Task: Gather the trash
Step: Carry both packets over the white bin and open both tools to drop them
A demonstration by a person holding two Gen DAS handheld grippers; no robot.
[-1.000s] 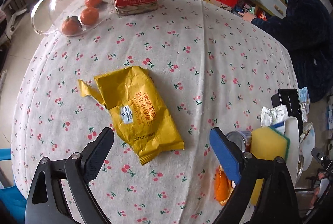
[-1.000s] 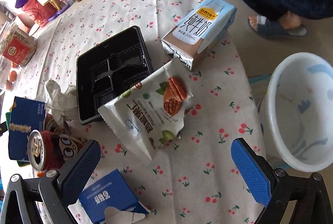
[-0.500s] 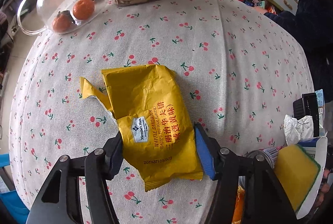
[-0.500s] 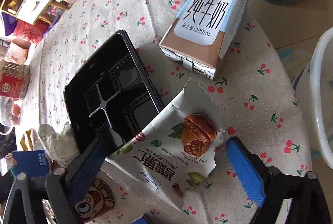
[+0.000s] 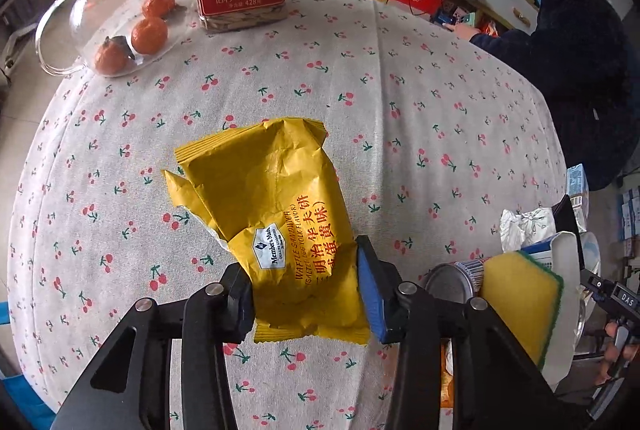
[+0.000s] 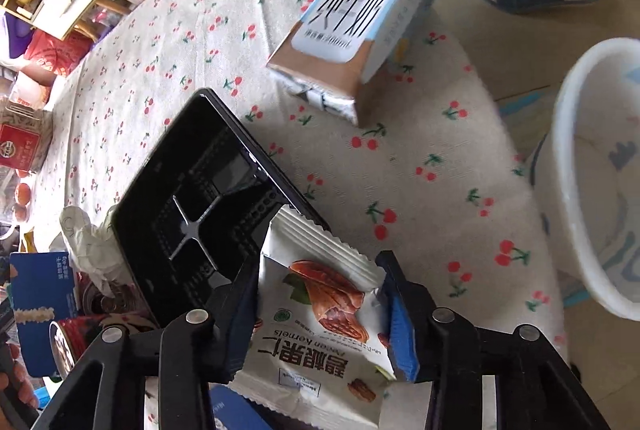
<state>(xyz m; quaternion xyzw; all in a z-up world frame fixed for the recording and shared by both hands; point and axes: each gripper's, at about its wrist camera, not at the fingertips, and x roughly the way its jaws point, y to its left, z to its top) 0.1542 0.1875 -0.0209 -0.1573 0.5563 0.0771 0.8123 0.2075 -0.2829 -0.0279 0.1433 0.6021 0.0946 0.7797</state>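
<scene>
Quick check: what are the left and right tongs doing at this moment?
Left tongs: closed on the crinkled yellow waffle sandwich wrapper.
Right tongs: closed on the white pecan kernel packet.

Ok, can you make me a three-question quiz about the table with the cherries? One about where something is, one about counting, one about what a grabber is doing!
1. Where is the milk carton?
A. in the white bin
B. lying on the tablecloth beyond the black tray
C. inside the glass jar

2. How many oranges show in the glass jar?
A. one
B. three
C. six

3. What is the left gripper doing?
A. hanging open over bare cloth
B. shut on the yellow wrapper
C. holding the sponge

Answers:
1 B: the carton lies flat on the tablecloth, past the black tray; the white bin stands off the table.
2 B: three orange fruits sit behind the glass.
3 B: both jaws press the sides of the yellow wrapper; the sponge is off to its right.
</scene>
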